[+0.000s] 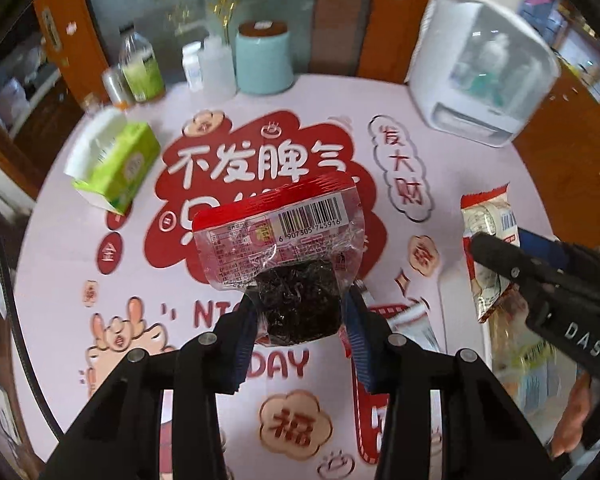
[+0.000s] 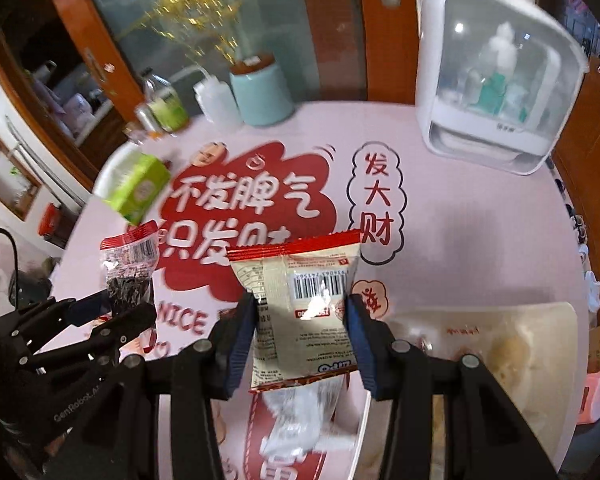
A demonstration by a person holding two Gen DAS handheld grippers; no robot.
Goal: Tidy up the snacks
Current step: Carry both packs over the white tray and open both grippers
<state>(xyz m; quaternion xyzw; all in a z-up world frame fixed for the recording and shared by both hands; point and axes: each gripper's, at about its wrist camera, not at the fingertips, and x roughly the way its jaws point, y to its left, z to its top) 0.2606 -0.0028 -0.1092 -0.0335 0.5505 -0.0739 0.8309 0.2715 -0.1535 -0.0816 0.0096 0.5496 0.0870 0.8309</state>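
Left tongs (image 1: 300, 308): were seen clamped on the dark lower half of a clear seaweed packet (image 1: 284, 248), its red top edge and barcode turned toward the camera.
Right tongs (image 2: 302, 320): were seen closed against both sides of a beige snack packet (image 2: 300, 304) with red sealed ends, barcode facing the camera.
Packets' place: both were held up off the pink printed bench (image 1: 480, 168), each standing ahead of its own tongs; from the right wrist view the seaweed packet hung off to the left of the right tongs, well apart from the beige one.
Below the right tongs: a white-wrapped item (image 2: 300, 424) was made out lying under the raised packet, too blurred to name.
Right of the right tongs: a pale tray (image 2: 556, 316) lay near, with something rounded inside, and was judged the likely place for the snacks, though this could not be confirmed.
Far side of the bench: a green tissue box (image 1: 116, 164), bottles, a teal cup (image 1: 264, 60) and a white appliance (image 1: 484, 68) were seen well beyond both tongs.
Done so far: two packets were judged picked up, one per hand.
Left to do: both were still to be set down in their place, and at least the item under the right tongs remained loose.
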